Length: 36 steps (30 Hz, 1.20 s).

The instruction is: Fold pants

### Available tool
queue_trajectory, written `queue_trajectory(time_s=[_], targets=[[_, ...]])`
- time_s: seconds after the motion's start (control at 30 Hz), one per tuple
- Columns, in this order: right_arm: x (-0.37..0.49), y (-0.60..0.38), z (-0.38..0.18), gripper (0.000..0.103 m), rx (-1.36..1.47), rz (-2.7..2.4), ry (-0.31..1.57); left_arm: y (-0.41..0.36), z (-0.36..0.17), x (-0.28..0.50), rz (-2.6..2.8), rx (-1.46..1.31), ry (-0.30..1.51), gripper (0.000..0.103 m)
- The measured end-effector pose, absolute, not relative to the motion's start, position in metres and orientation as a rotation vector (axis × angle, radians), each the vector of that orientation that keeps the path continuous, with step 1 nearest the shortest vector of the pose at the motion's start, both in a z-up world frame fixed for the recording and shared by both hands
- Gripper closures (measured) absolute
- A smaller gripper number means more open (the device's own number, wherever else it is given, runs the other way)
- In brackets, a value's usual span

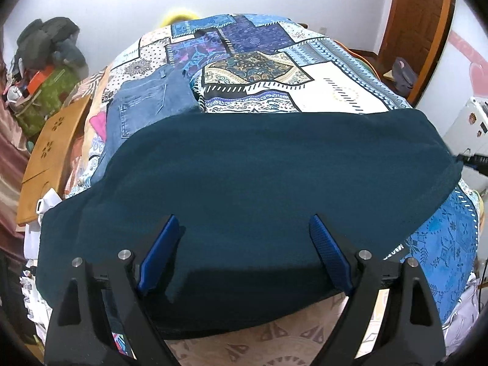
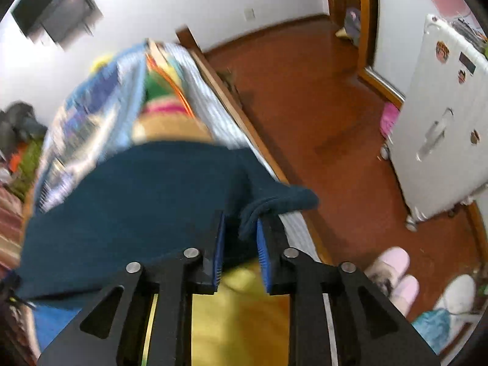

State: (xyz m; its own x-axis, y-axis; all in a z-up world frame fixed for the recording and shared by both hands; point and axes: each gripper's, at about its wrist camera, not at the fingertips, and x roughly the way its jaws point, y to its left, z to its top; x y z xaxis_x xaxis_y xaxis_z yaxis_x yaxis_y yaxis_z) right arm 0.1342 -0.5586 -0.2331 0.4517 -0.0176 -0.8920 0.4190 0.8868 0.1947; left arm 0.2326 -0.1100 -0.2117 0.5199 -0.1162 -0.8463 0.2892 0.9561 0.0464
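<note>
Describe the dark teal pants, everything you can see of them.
The dark teal pants look like soft, thick knit fabric, lying flat and smooth across the patterned bedspread, partly over the folded jeans. The left gripper is open above their near edge. The right gripper has a bunched end between its pads, at the bed's side.

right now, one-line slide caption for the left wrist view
Open left gripper poised over dark teal pants spread across a patchwork bedspread.
</note>
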Motion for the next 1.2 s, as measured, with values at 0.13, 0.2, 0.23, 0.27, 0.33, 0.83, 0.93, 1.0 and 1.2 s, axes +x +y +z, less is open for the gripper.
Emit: queue_trajectory(time_s=[0.13, 0.2, 0.23, 0.27, 0.33, 0.83, 0.93, 1.0, 1.2], targets=[[0.125, -0.556, -0.223, 0.076, 0.321, -0.304, 1.109, -0.106, -0.213, 0.233, -0.249, 0.159, 1.008, 0.013], [0.123, -0.546, -0.205, 0.064, 0.257, -0.301, 1.077, -0.103, -0.211, 0.233, -0.246, 0.145, 1.009, 0.013], [0.120, -0.543, -0.199, 0.058, 0.241, -0.292, 1.060, -0.101, -0.210, 0.233, -0.240, 0.143, 1.006, 0.013], [0.121, -0.534, -0.186, 0.056, 0.216, -0.269, 1.029, -0.098, -0.207, 0.233, -0.227, 0.143, 0.993, 0.013], [0.124, -0.521, -0.171, 0.054, 0.204, -0.226, 0.989, -0.090, -0.201, 0.233, -0.206, 0.133, 0.971, 0.013], [0.219, -0.320, -0.105, 0.046, 0.035, 0.282, 0.802, 0.096, -0.154, 0.255, 0.109, -0.040, 0.849, 0.010], [0.232, -0.280, -0.115, 0.039, -0.012, 0.354, 0.815, 0.138, -0.159, 0.262, 0.176, -0.052, 0.859, 0.010], [0.243, -0.249, -0.124, 0.039, -0.050, 0.413, 0.839, 0.169, -0.166, 0.270, 0.212, -0.071, 0.877, 0.010], [0.263, -0.189, -0.155, 0.039, -0.113, 0.518, 0.922, 0.237, -0.215, 0.308, 0.265, -0.151, 1.025, 0.010]])
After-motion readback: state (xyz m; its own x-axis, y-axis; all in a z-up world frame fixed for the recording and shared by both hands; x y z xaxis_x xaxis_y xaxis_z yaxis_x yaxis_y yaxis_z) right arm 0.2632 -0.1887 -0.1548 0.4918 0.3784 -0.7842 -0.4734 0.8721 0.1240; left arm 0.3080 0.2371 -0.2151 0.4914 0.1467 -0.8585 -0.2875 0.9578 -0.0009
